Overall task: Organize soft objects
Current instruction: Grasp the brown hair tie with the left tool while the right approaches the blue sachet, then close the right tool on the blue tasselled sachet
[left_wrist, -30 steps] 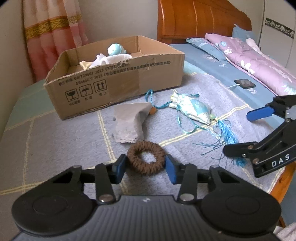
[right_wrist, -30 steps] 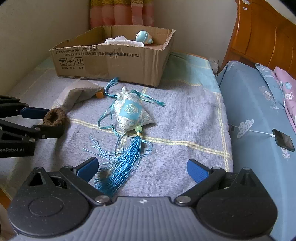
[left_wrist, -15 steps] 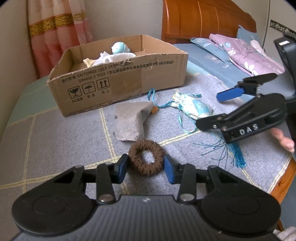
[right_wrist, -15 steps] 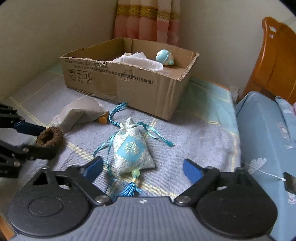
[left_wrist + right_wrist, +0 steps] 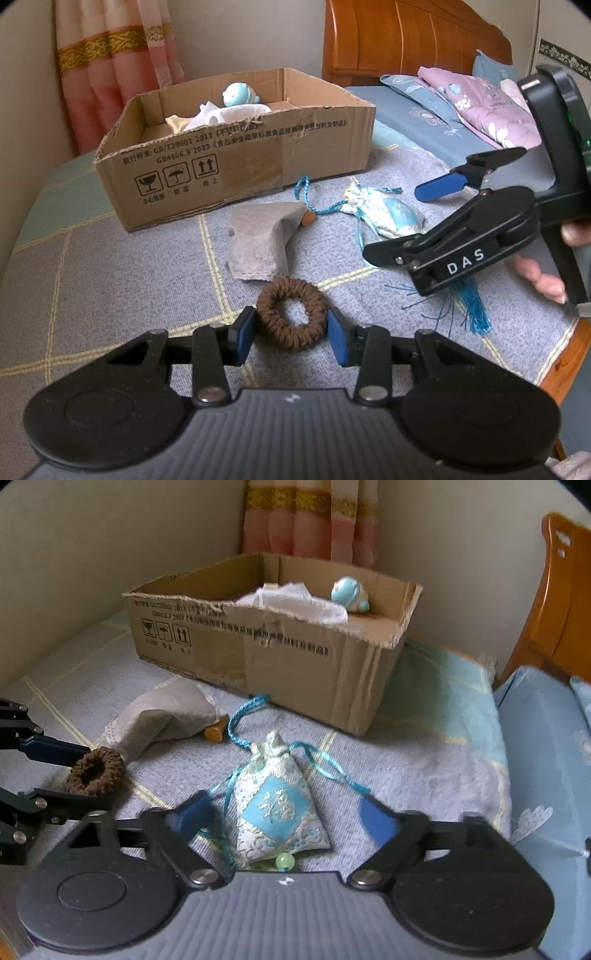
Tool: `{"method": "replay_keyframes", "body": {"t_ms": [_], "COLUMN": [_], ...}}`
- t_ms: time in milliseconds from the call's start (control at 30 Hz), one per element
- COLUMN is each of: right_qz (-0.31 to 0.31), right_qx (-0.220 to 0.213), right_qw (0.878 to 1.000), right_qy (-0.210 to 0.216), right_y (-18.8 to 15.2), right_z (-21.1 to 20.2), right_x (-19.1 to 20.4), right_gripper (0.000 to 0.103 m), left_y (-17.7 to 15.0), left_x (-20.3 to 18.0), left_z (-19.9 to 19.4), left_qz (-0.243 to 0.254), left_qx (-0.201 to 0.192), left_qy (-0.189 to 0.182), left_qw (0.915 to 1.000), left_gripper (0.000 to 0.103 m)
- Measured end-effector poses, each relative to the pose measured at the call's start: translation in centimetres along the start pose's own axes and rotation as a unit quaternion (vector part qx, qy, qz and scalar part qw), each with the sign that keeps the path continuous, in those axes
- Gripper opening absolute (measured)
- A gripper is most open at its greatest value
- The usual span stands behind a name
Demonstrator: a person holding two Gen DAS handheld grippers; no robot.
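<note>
A brown hair scrunchie [image 5: 291, 314] lies on the grey blanket between the pads of my left gripper [image 5: 291, 334], which is part closed around it; the pads sit at its sides and contact is unclear. It also shows in the right wrist view [image 5: 96, 771]. My right gripper [image 5: 284, 818] is open and straddles a blue and white sachet pouch [image 5: 279, 808] with a blue tassel [image 5: 471, 306]. A grey cloth bag [image 5: 258, 240] lies behind the scrunchie. The cardboard box [image 5: 251, 166] holds white cloth and a blue toy [image 5: 240, 94].
The box stands at the back against the wall and pink curtain [image 5: 114, 74]. The wooden headboard [image 5: 406, 37] and pillows [image 5: 480, 107] are to the right. The bed's edge [image 5: 565, 358] runs close on the right.
My right gripper has moved forward over the sachet pouch, so the pouch now lies between its fingers. My left gripper has stayed around the scrunchie.
</note>
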State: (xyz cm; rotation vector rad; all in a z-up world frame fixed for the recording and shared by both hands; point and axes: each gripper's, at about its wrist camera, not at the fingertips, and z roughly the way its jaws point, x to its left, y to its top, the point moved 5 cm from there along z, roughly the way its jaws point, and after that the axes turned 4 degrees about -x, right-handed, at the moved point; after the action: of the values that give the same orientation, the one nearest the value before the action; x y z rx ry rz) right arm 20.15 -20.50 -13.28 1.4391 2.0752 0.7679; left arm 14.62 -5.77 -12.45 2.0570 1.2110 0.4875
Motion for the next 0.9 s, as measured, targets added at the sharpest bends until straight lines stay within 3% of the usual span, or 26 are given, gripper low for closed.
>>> {"method": "replay_keyframes", "body": {"t_ms": [333,667,900], "right_qz": [-0.001,-0.012,-0.035], "right_qx": [0.006,-0.017,-0.017], "right_qw": [1.0,1.0,0.998], "right_qy": [0.013,0.021,0.055], "right_y": [-0.1,-0.5,-0.3], "right_z": [0.2,-0.3,-0.4], "right_x": [-0.2,-0.2,0.9], "right_gripper": [0.103,0.103,0.099], "left_y": [0.0,0.0,0.0], "left_x": [0.0,0.0,0.0], "left_z": [0.0,0.0,0.0], "left_qz": [-0.002,-0.004,-0.005], "left_qx": [0.0,0.0,0.001], "left_qy": [0.001,0.002,0.002], "left_qw": [1.0,1.0,1.0], "left_gripper": [0.042,0.042,0.042]}}
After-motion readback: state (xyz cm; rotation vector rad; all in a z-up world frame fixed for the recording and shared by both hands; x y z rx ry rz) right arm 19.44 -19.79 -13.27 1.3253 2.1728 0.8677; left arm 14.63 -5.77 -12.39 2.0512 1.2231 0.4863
